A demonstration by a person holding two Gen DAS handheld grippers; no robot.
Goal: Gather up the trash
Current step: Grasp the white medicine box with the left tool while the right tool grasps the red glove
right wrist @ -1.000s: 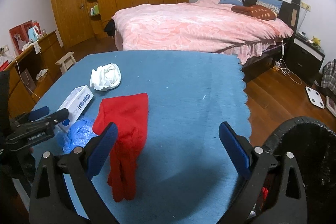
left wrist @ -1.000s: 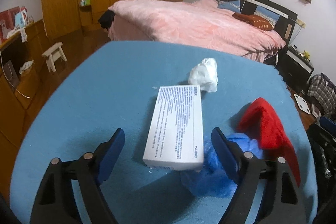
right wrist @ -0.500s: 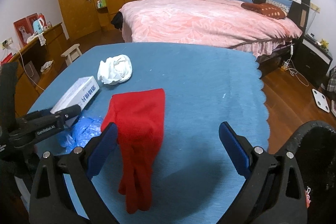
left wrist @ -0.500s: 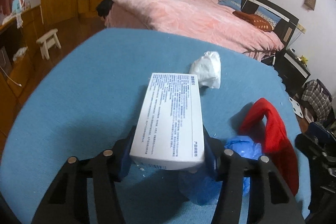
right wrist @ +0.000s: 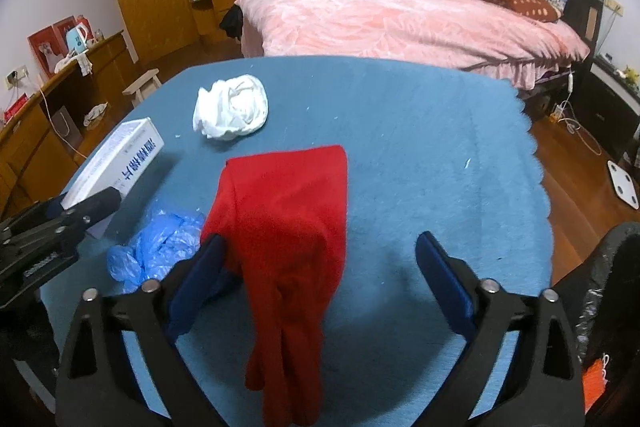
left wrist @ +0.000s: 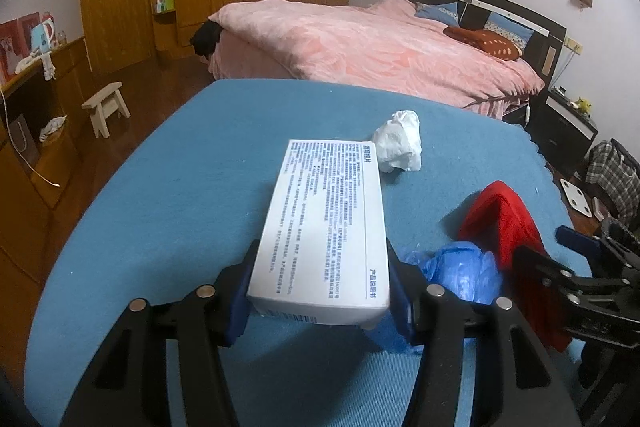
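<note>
The white box [left wrist: 326, 227], at the centre of the left view, is now clamped between the left gripper [left wrist: 320, 291] pads, which stood wide a second ago. The right gripper [right wrist: 320, 267] is closing around the red glove [right wrist: 288, 227], not yet pinching. Blue plastic [right wrist: 156, 247] and crumpled tissue [right wrist: 232, 111] lie nearby on the blue table [right wrist: 440, 147]; a black bin [right wrist: 608, 287] sits at lower right.

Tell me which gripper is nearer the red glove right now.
Right. The right gripper straddles the red glove, jaws closing but not touching it. The left gripper sits off to its side, clamped on the white box.
</note>
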